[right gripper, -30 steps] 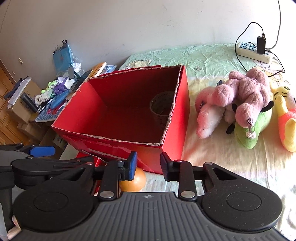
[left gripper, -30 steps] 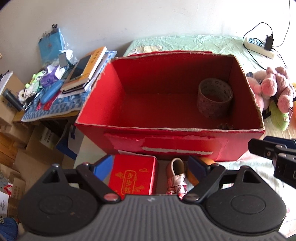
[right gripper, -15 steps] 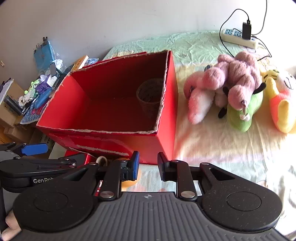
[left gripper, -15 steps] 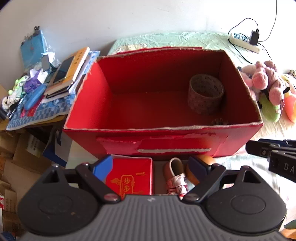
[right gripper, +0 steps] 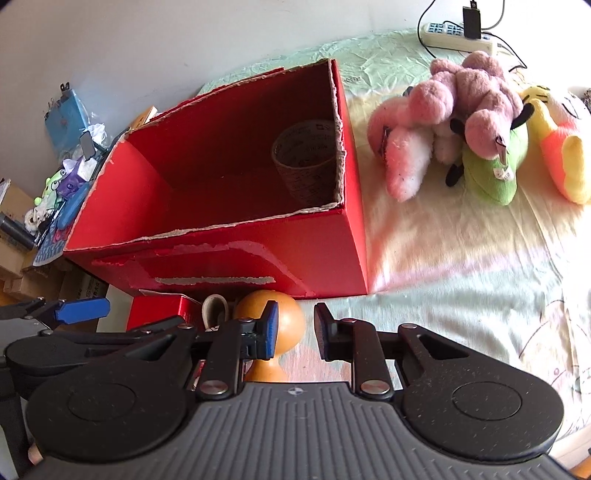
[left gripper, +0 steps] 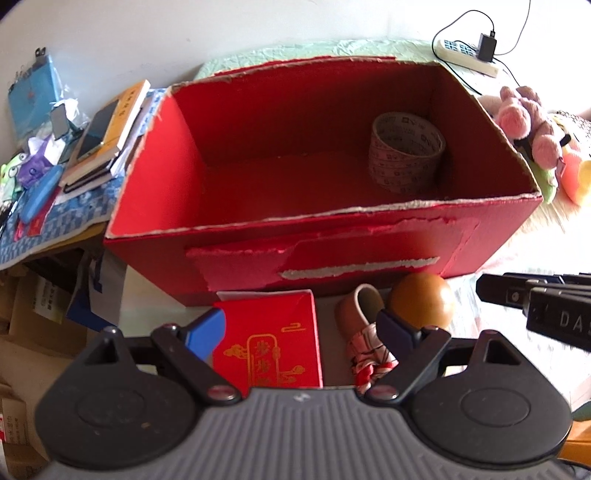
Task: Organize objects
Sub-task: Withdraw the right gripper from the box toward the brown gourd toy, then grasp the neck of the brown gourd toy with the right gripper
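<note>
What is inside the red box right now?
One roll of tape stands on the floor of the red box, near its right wall. The rest of the visible floor is bare. The strip just behind the front wall is hidden in both views.

A white power strip [right gripper: 460, 35] with a black plug lies on the pale green bedsheet [right gripper: 461, 295]. Brown cardboard boxes [left gripper: 22, 314] sit stacked far left, below a blue patterned cloth [left gripper: 48, 229].

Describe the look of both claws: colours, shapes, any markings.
Both match: a grey ribbed body with two round black discs, black linkage arms on silver rivets, and blue pads on the fingers. The left claw shows both blue pads. On the right claw only one pad shows blue; the other finger looks black from this side. Its side, seen from the left camera, carries white letters "DA".
</note>
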The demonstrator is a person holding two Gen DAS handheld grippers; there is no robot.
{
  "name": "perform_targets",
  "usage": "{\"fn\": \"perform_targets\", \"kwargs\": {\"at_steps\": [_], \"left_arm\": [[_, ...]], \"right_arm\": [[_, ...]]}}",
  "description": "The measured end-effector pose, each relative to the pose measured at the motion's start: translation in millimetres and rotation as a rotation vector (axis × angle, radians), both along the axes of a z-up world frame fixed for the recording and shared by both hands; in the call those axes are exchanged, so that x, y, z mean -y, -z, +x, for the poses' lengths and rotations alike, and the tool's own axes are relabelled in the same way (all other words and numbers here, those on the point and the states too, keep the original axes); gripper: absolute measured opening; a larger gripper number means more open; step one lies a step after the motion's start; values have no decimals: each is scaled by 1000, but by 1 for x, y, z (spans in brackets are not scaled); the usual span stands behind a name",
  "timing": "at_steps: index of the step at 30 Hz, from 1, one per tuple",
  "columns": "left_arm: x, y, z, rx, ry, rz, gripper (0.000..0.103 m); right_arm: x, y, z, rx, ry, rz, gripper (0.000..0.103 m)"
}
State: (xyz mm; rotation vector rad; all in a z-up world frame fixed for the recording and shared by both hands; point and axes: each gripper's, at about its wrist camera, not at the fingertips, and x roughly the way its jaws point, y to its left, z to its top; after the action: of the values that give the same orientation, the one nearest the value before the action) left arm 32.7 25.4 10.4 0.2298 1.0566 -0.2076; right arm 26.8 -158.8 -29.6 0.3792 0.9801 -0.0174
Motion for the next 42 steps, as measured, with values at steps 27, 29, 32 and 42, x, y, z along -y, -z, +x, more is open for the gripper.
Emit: {"fn": "perform_targets", "kwargs": {"at_steps": [27,29,32,42], "left_arm": [[14,24,20,-66,43,50,89],[13,27,21,-75,47,45,89],[8,28,21,-77,59,28,89],[-13,15,10,-65,164,-140,81]], "right_arm": [[5,19,19,-65,-88,96,25],[6,23,19,-73,-89,113,26],[9,24,19,-73,-93,136,30],[10,29,24,-104,-152,168,39]]}}
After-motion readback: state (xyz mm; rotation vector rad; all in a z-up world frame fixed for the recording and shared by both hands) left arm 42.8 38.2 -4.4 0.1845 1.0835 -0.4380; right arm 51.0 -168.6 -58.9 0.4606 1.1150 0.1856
